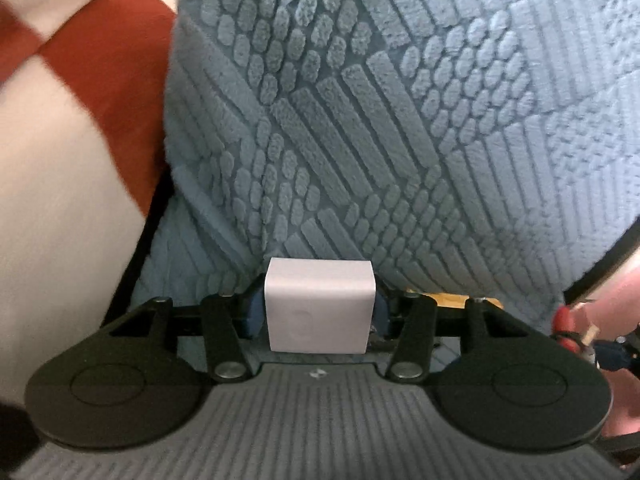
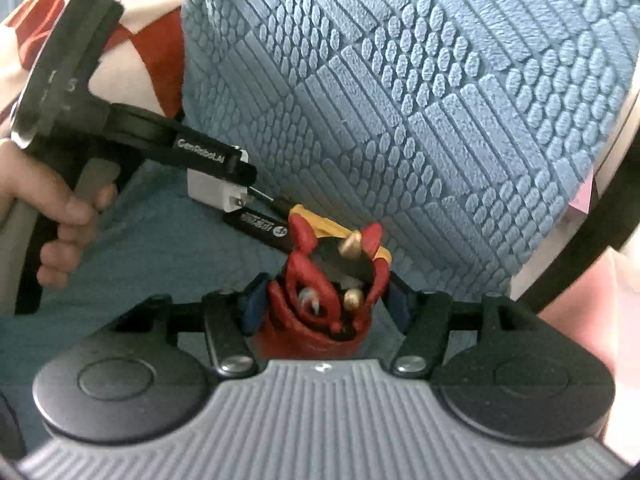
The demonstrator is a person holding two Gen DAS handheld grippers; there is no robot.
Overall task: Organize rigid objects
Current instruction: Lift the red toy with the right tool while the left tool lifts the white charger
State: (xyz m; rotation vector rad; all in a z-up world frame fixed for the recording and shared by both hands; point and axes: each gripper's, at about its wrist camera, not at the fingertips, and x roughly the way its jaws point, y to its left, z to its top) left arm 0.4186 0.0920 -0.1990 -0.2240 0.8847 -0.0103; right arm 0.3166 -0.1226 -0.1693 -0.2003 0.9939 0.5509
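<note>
My left gripper (image 1: 318, 312) is shut on a white power adapter (image 1: 319, 307), a small boxy plug held between the blue pads. In the right wrist view the same adapter (image 2: 212, 192) shows with its metal prongs pointing right, clamped in the left gripper (image 2: 224, 188). My right gripper (image 2: 324, 304) is shut on a red figurine (image 2: 320, 288) with gold horns and a dark face. A yellow object (image 2: 340, 232) lies just behind the figurine, partly hidden, and also shows in the left wrist view (image 1: 452, 300). The two grippers are close together.
A large blue textured cushion (image 1: 380, 120) fills the space ahead, also in the right wrist view (image 2: 420, 100). A red and white checked cushion (image 1: 80, 100) lies at left. The surface below is blue fabric (image 2: 160, 248). A pink item (image 2: 580, 200) sits at the right edge.
</note>
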